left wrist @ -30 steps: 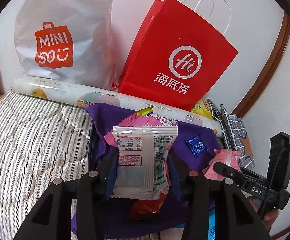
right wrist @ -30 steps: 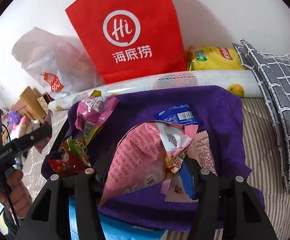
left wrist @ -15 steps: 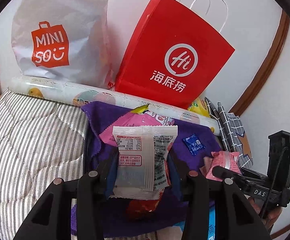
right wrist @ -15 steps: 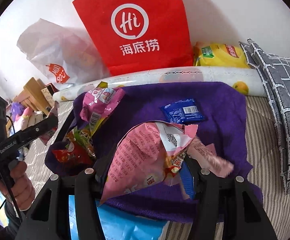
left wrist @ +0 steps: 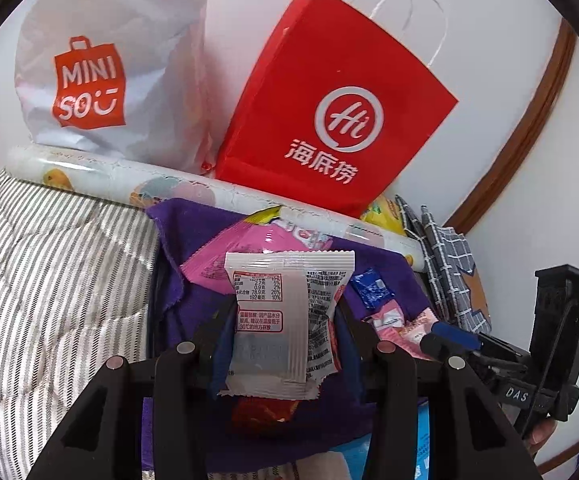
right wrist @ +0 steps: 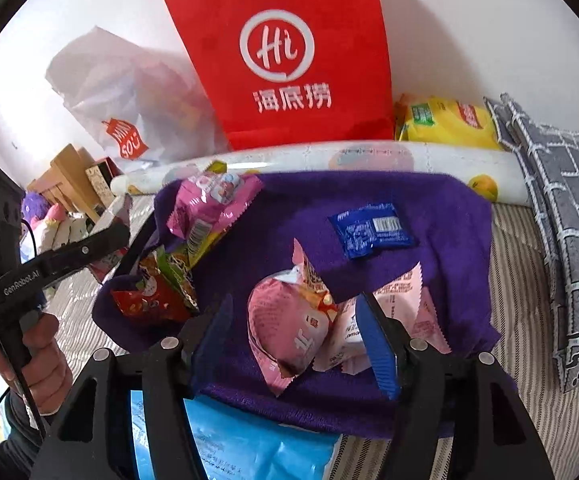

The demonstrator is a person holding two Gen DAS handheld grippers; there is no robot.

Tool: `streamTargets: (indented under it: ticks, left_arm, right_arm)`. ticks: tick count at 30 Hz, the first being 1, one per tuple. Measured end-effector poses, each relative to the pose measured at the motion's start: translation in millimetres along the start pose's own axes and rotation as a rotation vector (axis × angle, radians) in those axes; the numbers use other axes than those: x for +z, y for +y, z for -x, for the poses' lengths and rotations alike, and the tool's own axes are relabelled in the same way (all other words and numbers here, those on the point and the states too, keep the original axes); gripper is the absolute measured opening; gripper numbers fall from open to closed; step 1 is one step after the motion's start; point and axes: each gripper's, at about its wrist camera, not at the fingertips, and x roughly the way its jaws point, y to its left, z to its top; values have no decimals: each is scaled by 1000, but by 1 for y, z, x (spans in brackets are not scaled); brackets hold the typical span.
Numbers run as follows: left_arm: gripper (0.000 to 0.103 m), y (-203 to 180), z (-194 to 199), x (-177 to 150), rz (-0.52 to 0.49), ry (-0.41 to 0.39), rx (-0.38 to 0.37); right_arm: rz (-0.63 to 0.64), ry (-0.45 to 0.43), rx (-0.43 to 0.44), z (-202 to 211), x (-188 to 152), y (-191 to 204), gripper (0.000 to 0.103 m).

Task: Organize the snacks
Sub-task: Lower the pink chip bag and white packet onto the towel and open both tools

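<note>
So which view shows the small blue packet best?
The right wrist view: the blue packet lies flat and unobstructed on the purple towel, barcode facing up. The left wrist view shows it smaller, off to the right, partly behind the white packet held in the left gripper.

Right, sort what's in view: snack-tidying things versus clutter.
Job:
white snack packet in the left hand-held gripper
pink snack packet
blue packet
red packet
purple cloth

Lying about:
red paper bag
white plastic bag
checked fabric
</note>
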Motion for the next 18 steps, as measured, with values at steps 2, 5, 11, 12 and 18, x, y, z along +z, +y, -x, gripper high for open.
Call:
streamTargets:
  ticks: [2,5,11,12,18]
  left_arm:
    - [43,-5,0,0,-11,-11,-4]
    - [43,-10,-4,-1,-24,-12,-9]
    - [45,-20,-22,-8,-65,37,28]
    - [45,-21,-23,-10,-72,36,33]
    - [48,-21,-19,-9,-77,30,39]
  right_arm:
    - [-11,-30,3,7,2,-3,64]
    - [-42,-72,13,16,4,-8,64]
    - [-71,-83,18,19,5,-14,64]
    - [-71,-83,19,19,5,-14,64]
    - [-59,-74,9,16,4,-12,64]
